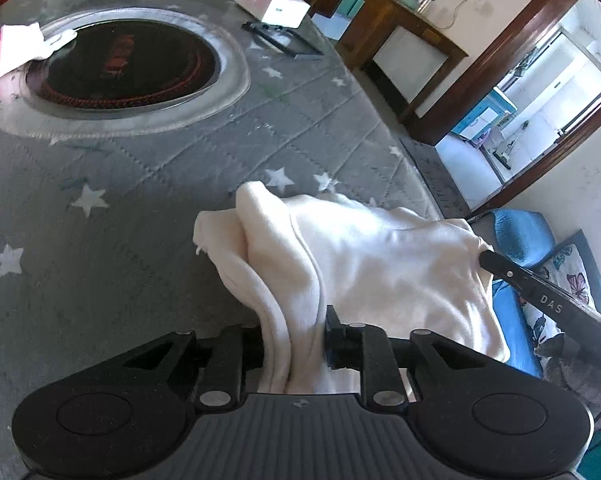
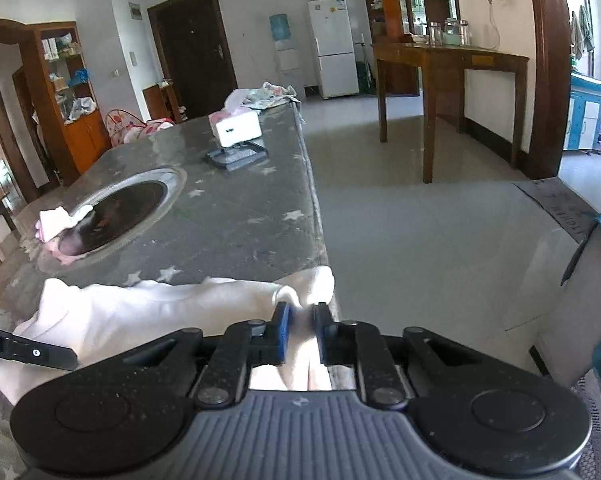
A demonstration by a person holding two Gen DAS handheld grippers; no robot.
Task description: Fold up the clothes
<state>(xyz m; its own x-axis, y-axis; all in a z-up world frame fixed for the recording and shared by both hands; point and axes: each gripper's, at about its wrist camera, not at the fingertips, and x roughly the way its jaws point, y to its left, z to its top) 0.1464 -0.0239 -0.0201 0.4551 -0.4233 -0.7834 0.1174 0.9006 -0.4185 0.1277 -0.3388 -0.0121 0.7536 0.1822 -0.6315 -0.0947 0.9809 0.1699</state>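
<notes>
Both grippers, left gripper and right gripper, are clamped nearly closed on a cream garment bunched at the lower middle of each frame, on a grey star-print quilted table cover. Round dark cooktop upper left, white fridge and wooden side table behind.

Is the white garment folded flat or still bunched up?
Bunched: the garment hangs rumpled between the left claw and right claw, not flat.
</notes>
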